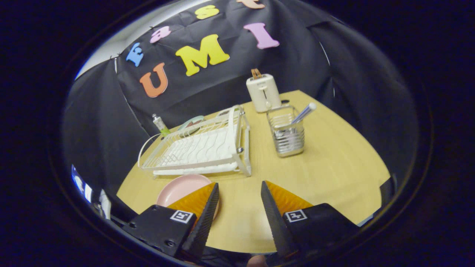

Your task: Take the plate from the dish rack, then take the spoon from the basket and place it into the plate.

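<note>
Spread apart and gripping nothing, the hand-held gripper (239, 193) hovers above the tabletop (334, 174). Its left finger overlaps a round pink plate (180, 189) lying flat before the white dish rack (200, 148).

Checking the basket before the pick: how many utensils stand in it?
1: a spoon leans in the wire basket, beyond the open gripper. Others lying low could be hidden.

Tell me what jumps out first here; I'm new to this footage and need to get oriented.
A white wire dish rack sits mid-table, with a pink round plate lying flat on the table before it, partly behind one finger of the open tongs. Right of the rack, a metal wire basket holds a spoon; a cream toaster stands beyond.
</note>
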The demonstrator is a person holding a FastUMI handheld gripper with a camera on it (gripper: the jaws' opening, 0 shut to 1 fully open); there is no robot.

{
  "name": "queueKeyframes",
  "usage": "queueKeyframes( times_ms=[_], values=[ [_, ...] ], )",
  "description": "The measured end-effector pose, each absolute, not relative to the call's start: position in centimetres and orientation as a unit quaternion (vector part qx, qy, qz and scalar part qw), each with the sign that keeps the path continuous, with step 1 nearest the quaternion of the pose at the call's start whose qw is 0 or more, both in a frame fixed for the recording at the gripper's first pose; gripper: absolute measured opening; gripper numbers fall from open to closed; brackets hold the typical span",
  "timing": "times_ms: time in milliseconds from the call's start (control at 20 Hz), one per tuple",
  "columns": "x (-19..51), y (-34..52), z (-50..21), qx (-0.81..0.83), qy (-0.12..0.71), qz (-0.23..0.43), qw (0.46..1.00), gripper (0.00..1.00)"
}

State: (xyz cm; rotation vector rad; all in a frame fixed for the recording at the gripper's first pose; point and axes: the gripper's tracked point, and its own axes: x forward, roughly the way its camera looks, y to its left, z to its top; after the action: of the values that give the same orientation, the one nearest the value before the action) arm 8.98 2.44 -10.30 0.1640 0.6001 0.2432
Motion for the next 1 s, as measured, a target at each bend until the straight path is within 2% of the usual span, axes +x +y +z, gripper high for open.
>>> queueKeyframes(
  times_ms=[250,300,400,800,950,1000],
  values=[
    [11.3,-4.1,-8.2,0.001,0.163,0.058,0.985,0.78],
    [12.2,-4.9,-8.2,-0.006,0.147,0.052,0.988,0.82],
    [14.2,-5.6,-8.3,-0.005,0.122,0.054,0.991,0.82],
    [21.1,-5.5,-10.6,0.064,0.118,0.103,0.986,0.82],
    [22.0,-4.6,-10.5,0.097,0.126,0.125,0.979,0.78],
    [22.2,-4.4,-10.2,0.105,0.123,0.127,0.979,0.74]
  ],
)
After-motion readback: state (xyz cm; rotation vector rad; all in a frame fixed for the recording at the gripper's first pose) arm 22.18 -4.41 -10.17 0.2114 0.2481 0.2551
